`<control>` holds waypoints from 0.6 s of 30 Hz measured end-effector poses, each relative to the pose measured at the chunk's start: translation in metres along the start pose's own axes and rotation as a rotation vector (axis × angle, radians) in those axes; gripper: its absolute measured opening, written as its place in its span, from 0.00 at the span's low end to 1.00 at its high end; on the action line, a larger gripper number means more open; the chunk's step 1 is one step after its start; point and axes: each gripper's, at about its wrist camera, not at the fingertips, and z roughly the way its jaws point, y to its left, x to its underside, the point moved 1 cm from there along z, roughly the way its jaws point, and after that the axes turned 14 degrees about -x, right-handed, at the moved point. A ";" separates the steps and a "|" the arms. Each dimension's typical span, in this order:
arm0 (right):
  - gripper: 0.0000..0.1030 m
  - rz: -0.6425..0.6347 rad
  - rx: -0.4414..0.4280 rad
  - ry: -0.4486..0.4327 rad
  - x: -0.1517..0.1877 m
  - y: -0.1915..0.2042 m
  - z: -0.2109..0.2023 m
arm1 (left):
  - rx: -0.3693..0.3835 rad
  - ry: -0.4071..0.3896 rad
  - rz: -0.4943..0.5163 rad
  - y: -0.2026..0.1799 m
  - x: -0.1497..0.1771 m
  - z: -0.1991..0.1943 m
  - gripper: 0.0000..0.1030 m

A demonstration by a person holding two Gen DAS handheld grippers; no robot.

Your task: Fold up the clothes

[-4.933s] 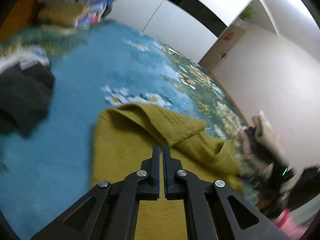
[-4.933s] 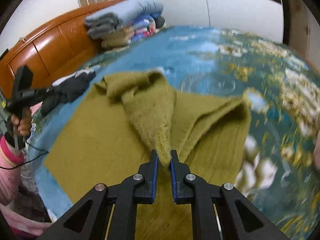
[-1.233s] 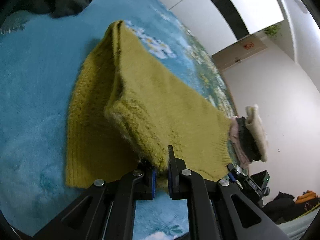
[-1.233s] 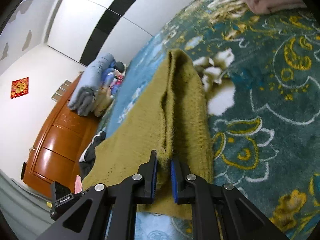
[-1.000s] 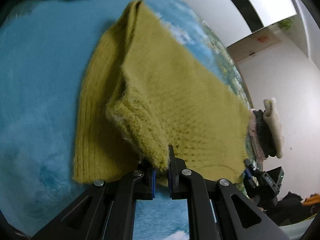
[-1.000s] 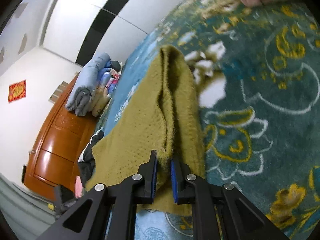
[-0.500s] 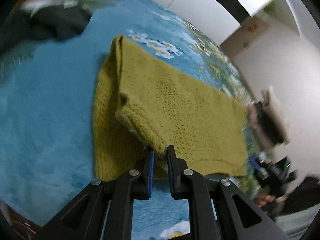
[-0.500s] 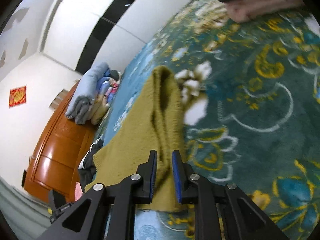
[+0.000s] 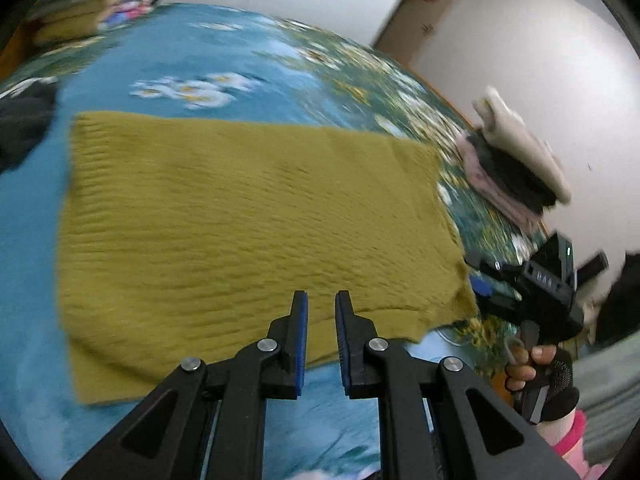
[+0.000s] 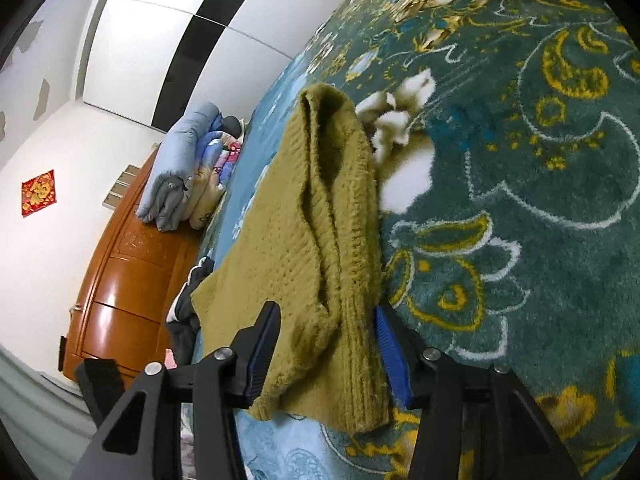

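An olive-green knitted sweater (image 9: 240,208) lies folded flat on the teal flowered bedspread (image 9: 180,52). My left gripper (image 9: 321,296) hovers above the sweater's near edge, its jaws a little apart and nothing between them. In the right wrist view the sweater's (image 10: 304,216) thick folded edge runs away from me. My right gripper (image 10: 326,312) straddles that edge. Its jaws are opening, and the blue pads (image 10: 390,344) stand clear of the knit on both sides. In the left wrist view, a person's hand (image 9: 532,360) holds the right gripper at the sweater's right corner.
A stack of folded clothes (image 9: 516,172) sits at the bed's right edge. A dark garment (image 9: 20,124) lies left of the sweater. Folded quilts (image 10: 180,168) are piled by the wooden headboard (image 10: 120,288). The bedspread (image 10: 520,160) stretches right of the sweater.
My left gripper let go of the sweater's fold and lifted back; the sweater now lies flat. My right jaws spread apart off the folded edge they were pinching.
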 end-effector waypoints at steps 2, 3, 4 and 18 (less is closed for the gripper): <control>0.50 -0.001 -0.018 0.012 -0.001 0.001 0.004 | 0.014 0.009 0.028 -0.005 -0.003 0.017 0.13; 0.50 0.000 -0.031 0.019 -0.002 0.001 0.006 | 0.018 0.015 0.033 -0.006 -0.003 0.022 0.13; 0.49 0.002 -0.037 0.024 -0.003 0.001 0.008 | 0.023 0.023 0.037 -0.008 -0.003 0.028 0.13; 0.37 0.019 -0.018 0.051 -0.007 -0.002 0.022 | 0.054 0.077 0.051 -0.016 0.008 0.058 0.13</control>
